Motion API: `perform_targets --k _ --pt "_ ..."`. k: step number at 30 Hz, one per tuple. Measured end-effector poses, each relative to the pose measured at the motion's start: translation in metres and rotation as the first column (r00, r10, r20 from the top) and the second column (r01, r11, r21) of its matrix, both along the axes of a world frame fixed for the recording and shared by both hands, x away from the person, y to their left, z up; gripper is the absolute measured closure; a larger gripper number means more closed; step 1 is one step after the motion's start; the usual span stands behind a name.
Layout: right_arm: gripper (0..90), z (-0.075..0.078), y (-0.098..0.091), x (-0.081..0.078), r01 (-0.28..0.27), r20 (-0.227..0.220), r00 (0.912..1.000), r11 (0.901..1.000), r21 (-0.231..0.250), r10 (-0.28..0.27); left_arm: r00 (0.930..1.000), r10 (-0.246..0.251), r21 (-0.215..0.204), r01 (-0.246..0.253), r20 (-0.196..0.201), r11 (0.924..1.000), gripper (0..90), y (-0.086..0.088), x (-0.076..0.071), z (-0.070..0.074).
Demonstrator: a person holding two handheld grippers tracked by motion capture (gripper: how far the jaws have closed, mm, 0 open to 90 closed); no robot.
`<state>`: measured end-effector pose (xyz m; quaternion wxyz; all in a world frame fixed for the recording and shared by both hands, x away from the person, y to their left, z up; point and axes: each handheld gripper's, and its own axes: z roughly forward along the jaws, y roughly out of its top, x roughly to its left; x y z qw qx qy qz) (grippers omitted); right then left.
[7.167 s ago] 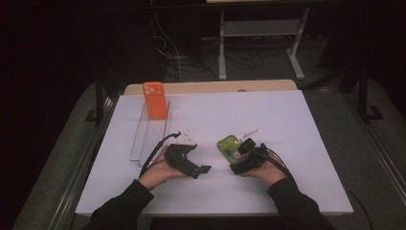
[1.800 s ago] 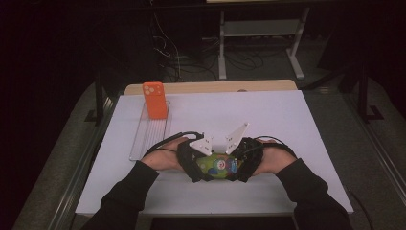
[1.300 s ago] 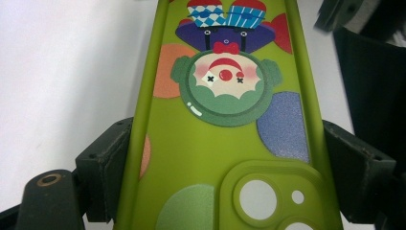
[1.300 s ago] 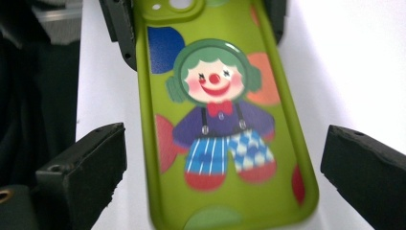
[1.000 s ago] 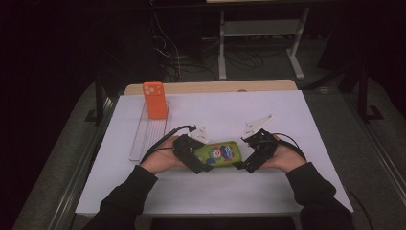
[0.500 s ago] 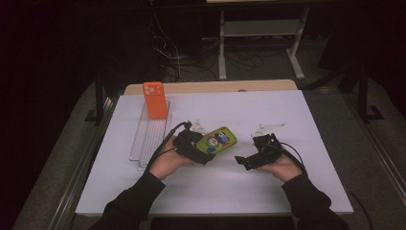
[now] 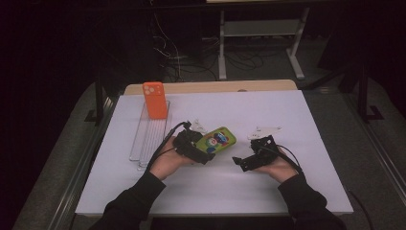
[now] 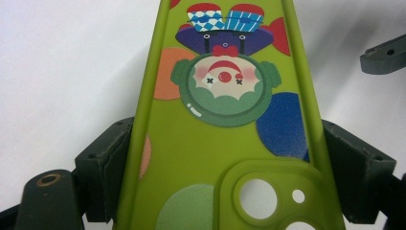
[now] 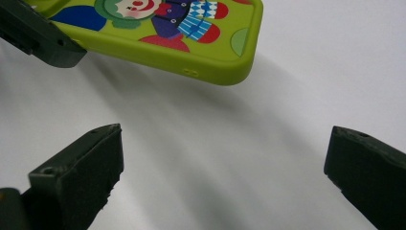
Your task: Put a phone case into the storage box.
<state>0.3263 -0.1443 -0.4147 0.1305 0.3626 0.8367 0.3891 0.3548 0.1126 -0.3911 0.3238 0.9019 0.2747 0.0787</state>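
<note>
On the white table (image 7: 297, 110) the left gripper (image 7: 194, 147) grasps the green case (image 7: 217, 140); in the left gripper view its two black jaws press the case's long edges from either side, near the camera cut-out, and the case (image 8: 225, 120) runs away from the camera with its clown print facing up; the gripper itself (image 8: 225, 177) shows at the bottom of that view; in the high view the case sticks out to the right and a little far of the gripper, tilted, near the middle of the table; the right gripper view shows its free end (image 9: 191, 33) above the white surface with a shadow under it, so that end is off the table; whether the gripped end touches the table cannot be told.

The right gripper (image 7: 250, 160) is released, its jaws spread wide with nothing but bare table between them; in its own view (image 9: 225, 172) the jaws stand at the two lower corners, apart from the case, which lies beyond them at the top left; in the high view this gripper sits to the right of the case, near it but not touching, cradled in the right hand (image 7: 280, 167); the left hand (image 7: 167, 160) carries the other gripper.

Far and left, an orange case (image 7: 154, 99) stands upright at the far end of a clear rack (image 7: 146, 141); the rack runs near to far along the table's left part, just left of the left gripper.
</note>
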Motion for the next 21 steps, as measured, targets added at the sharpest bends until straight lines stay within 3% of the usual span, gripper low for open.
perform_targets --k 10,17,18,21 --pt "0.0 0.002 0.000 -0.002 0.004 0.101 0.9949 0.9976 -0.069 0.003 1.0000 -0.002 -0.009 0.002 -0.008 1.0000 15.4 0.002 0.001 0.000" --pt "0.0 0.001 0.006 -0.008 0.002 0.197 0.9799 0.9857 -0.168 0.032 0.9999 -0.010 -0.008 0.010 -0.008 0.9999 15.4 0.001 0.001 0.000" --pt "0.0 0.001 0.007 -0.009 -0.005 0.227 0.9725 0.9795 -0.201 0.052 0.9999 -0.009 -0.009 0.009 -0.008 0.9999 15.4 0.001 0.001 0.000" --pt "0.0 0.001 0.009 -0.011 -0.010 0.266 0.9611 0.9708 -0.240 0.075 0.9999 -0.012 -0.007 0.012 -0.008 0.9999 15.4 0.001 0.001 0.000"
